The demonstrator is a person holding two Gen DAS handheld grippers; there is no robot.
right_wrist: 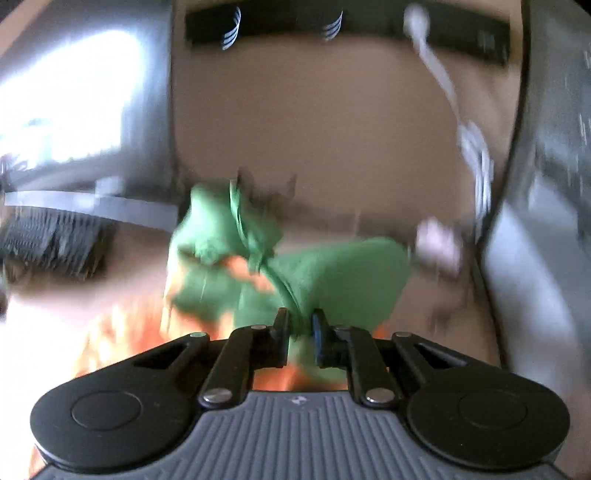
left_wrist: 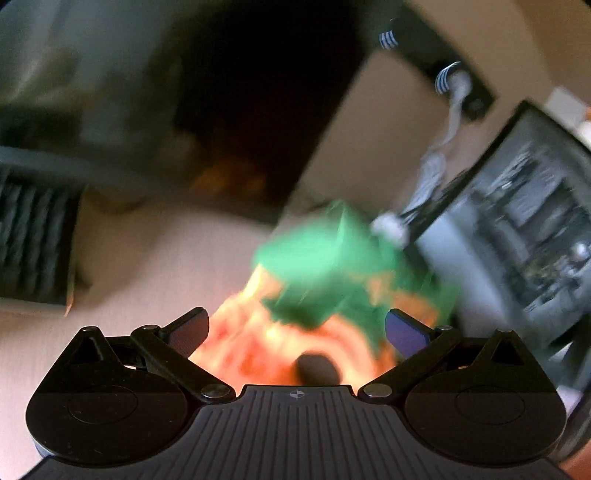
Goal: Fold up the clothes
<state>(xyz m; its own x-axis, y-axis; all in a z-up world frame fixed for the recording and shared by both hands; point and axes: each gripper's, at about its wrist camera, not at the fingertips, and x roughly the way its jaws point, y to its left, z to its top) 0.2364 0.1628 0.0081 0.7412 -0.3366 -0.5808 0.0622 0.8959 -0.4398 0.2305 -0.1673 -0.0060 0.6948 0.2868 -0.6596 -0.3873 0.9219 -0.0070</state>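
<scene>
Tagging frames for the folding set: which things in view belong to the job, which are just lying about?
In the job:
green garment, pinched in the right gripper
orange cloth beneath it
left gripper, open, holding nothing

Lying about:
black strip with striped bits
white cord
dark ribbed item

A pale beige surface point(right_wrist: 332, 147) is seen, blurred. A green garment point(right_wrist: 332, 273) and orange cloth point(left_wrist: 258, 343) are borne on it, with a dark strip point(right_wrist: 369, 33) along its far edge.
</scene>
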